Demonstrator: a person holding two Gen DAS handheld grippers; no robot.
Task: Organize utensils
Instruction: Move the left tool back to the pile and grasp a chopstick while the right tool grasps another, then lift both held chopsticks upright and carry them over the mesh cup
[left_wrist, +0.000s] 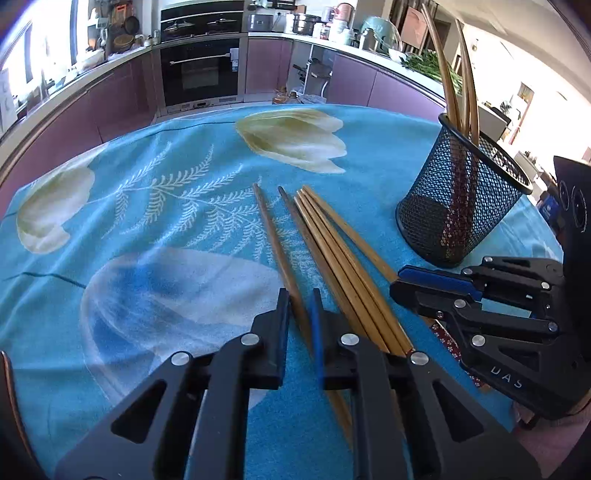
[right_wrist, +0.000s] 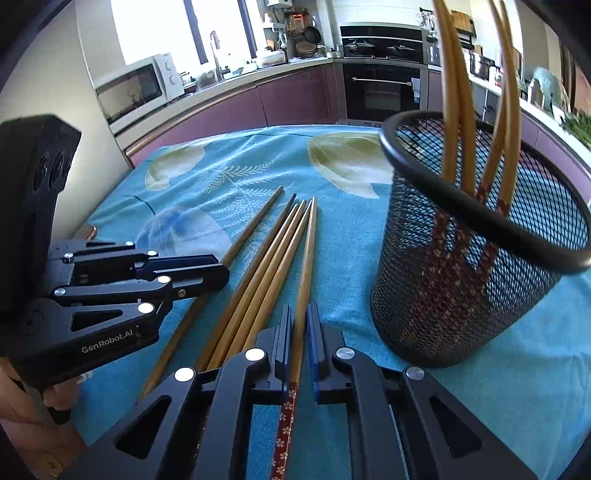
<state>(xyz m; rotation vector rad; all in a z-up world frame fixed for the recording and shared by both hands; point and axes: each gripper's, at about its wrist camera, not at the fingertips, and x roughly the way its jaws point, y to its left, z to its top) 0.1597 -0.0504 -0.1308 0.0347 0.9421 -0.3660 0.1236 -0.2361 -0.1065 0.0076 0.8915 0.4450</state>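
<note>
Several wooden chopsticks (left_wrist: 332, 266) lie side by side on a blue flowered cloth (left_wrist: 147, 221). My left gripper (left_wrist: 300, 299) is shut on the leftmost chopstick (left_wrist: 269, 229), which still rests on the cloth. My right gripper (right_wrist: 300, 314) is shut on the rightmost chopstick (right_wrist: 308, 251), just above its red flowered handle end. To the right stands a black mesh cup (right_wrist: 461, 295) with a few chopsticks upright in it. Each gripper also shows in the other's view: the left gripper (right_wrist: 221, 271) and the right gripper (left_wrist: 397, 284).
The table's far edge borders purple kitchen cabinets and a built-in oven (left_wrist: 201, 70). A microwave (right_wrist: 136, 88) sits on the counter at left. A person's hand (right_wrist: 22, 406) holds the left gripper's handle. The mesh cup (left_wrist: 443, 206) stands close beside the right gripper.
</note>
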